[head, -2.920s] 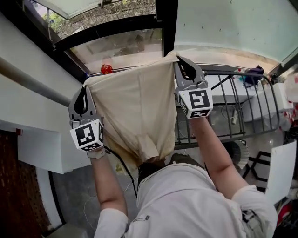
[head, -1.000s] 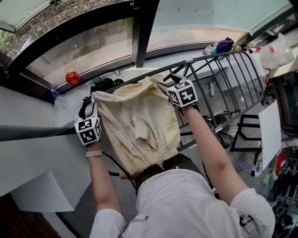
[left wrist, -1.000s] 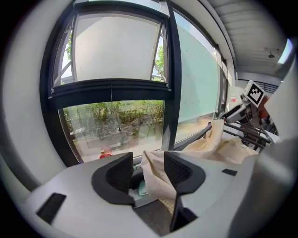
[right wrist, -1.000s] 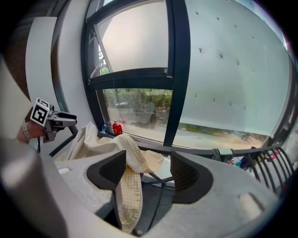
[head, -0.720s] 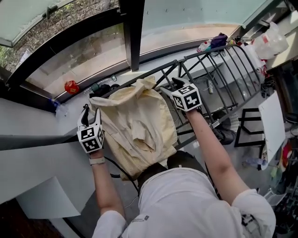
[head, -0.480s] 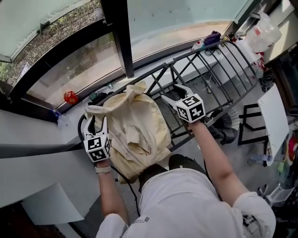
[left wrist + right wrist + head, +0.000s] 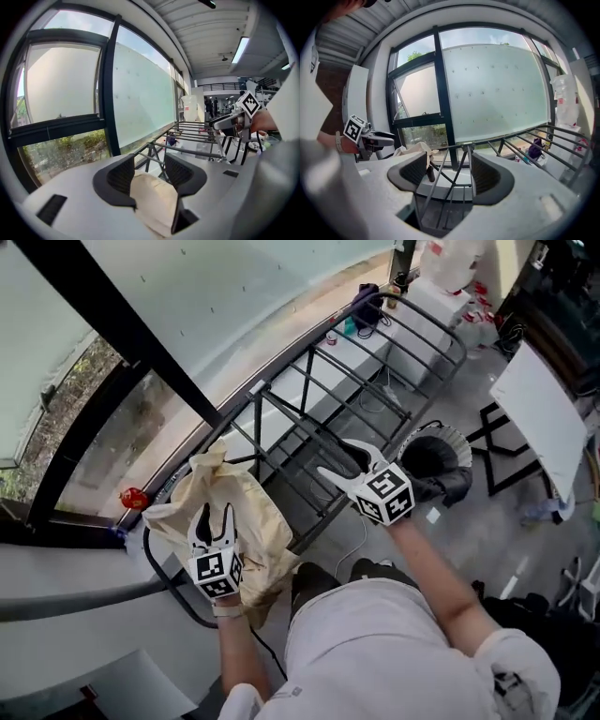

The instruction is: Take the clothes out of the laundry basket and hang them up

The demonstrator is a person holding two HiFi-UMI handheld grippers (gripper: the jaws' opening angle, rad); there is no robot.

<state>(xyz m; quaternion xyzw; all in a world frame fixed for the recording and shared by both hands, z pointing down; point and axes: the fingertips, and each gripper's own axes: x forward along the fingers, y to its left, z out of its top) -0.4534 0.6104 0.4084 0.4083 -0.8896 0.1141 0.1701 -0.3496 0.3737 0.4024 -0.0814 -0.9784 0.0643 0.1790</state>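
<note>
A cream garment (image 7: 251, 521) lies bunched over the left end of the black drying rack (image 7: 309, 409), close to the window sill. My left gripper (image 7: 214, 519) hovers over it with its jaws apart. In the left gripper view the cream garment (image 7: 152, 197) shows low in the gap of the left gripper (image 7: 149, 171), and the pads do not press on it. My right gripper (image 7: 349, 463) is open and empty above the rack's bars, well right of the garment. In the right gripper view the right gripper (image 7: 449, 164) frames only bars of the rack (image 7: 562, 136), with the garment (image 7: 412, 150) far off.
A round black container with a pale rim (image 7: 433, 451) stands on the floor right of the right gripper. A white board (image 7: 544, 409) leans at the far right. Bottles and a purple item (image 7: 366, 304) sit by the rack's far end, a red object (image 7: 133, 498) on the sill.
The garment was stretched between both grippers and now lies crumpled on the rack's left end. The right gripper has come off it and swung right over the bars; the left has drawn back.
</note>
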